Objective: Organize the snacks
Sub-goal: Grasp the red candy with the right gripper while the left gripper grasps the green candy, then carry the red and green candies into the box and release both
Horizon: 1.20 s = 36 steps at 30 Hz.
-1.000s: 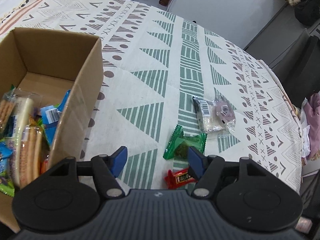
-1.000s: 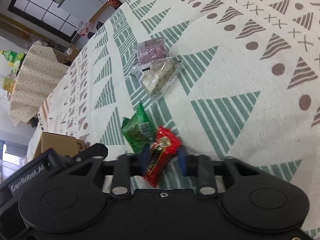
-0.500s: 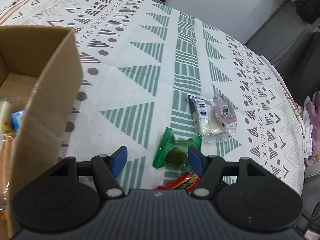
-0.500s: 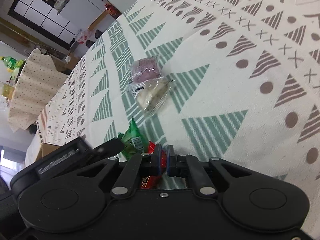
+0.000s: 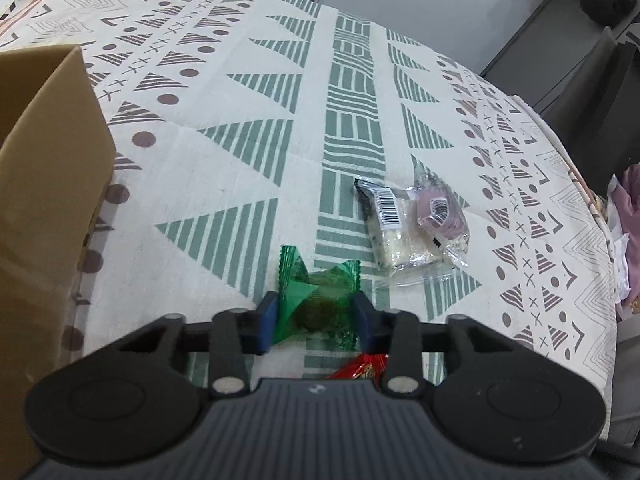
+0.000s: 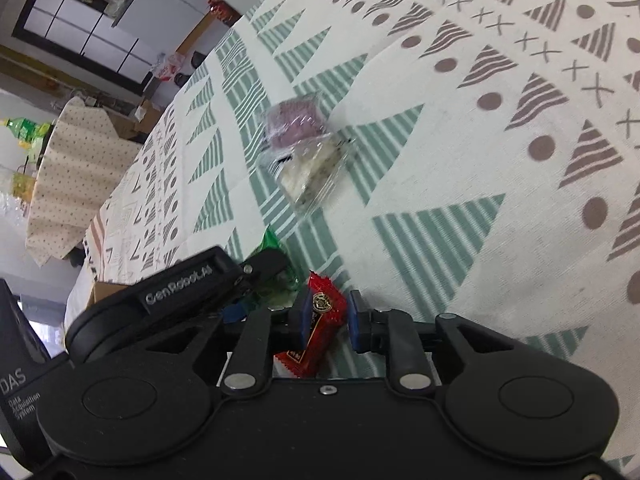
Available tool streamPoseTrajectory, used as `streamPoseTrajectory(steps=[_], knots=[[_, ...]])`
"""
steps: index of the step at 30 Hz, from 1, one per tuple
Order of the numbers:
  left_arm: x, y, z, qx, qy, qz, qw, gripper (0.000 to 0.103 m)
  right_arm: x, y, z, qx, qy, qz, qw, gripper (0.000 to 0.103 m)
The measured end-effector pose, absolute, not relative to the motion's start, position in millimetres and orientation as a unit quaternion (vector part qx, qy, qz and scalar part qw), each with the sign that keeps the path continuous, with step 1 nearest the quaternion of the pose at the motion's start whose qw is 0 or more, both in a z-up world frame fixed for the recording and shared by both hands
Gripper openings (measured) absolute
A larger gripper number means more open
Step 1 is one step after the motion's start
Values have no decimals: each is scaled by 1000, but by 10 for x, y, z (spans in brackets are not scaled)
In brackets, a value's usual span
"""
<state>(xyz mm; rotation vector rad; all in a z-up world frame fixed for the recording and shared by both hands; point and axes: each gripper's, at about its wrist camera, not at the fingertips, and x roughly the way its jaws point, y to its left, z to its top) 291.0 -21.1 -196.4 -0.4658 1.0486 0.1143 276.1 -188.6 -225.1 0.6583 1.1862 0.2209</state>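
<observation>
The left gripper has just been closing, and its blue pads now sit against both sides of the crinkly green foil-wrapped sweet — clamped on it, as far as the left wrist view shows, though the wrapper's twisted ends still rest on the cloth. Taking it across the middle makes sense: the ends are limp and would slip out.

The right gripper is nearly shut around the small red foil snack packet, which stands upright between its pads; the grip looks real on one side, while a thin gap seems to show on the other, so I judge it lightly held. That red packet peeps out at 5 o'clock of the left tongs, so the two tools work just beside each other — each takes its own sweet without crossing.

Outward, at 1 o'clock from the green sweet, lie the clear plastic packet with a pale rice cake and barcode and, touching it, the clear-wrapped purple round cake, both untouched on the patterned cream tablecloth with green triangles.

At 9 o'clock stands the brown cardboard box, near the sweets — probably the destination, set close so each lift is short.
</observation>
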Motion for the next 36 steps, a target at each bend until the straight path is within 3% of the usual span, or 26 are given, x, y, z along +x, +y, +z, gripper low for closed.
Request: streamPoseTrajectory(steps=[11, 26, 28, 32, 36], knots=[[2794, 96, -1860, -238, 476, 85, 842, 35, 2699, -1888, -2175, 312, 546, 109, 769, 39], [2579, 253, -1712, -252, 471, 84, 841, 35, 2738, -1447, -2289, 231, 555, 120, 790, 42], [2557, 263, -1689, -254, 471, 82, 841, 35, 2725, -1375, -2280, 206, 550, 123, 800, 41], [2507, 276, -1626, -255, 466, 80, 843, 35, 2705, -1305, -2249, 150, 549, 116, 814, 21], [2451, 280, -1575, -254, 464, 78, 845, 35, 2693, -1352, -2203, 159, 546, 122, 813, 20]])
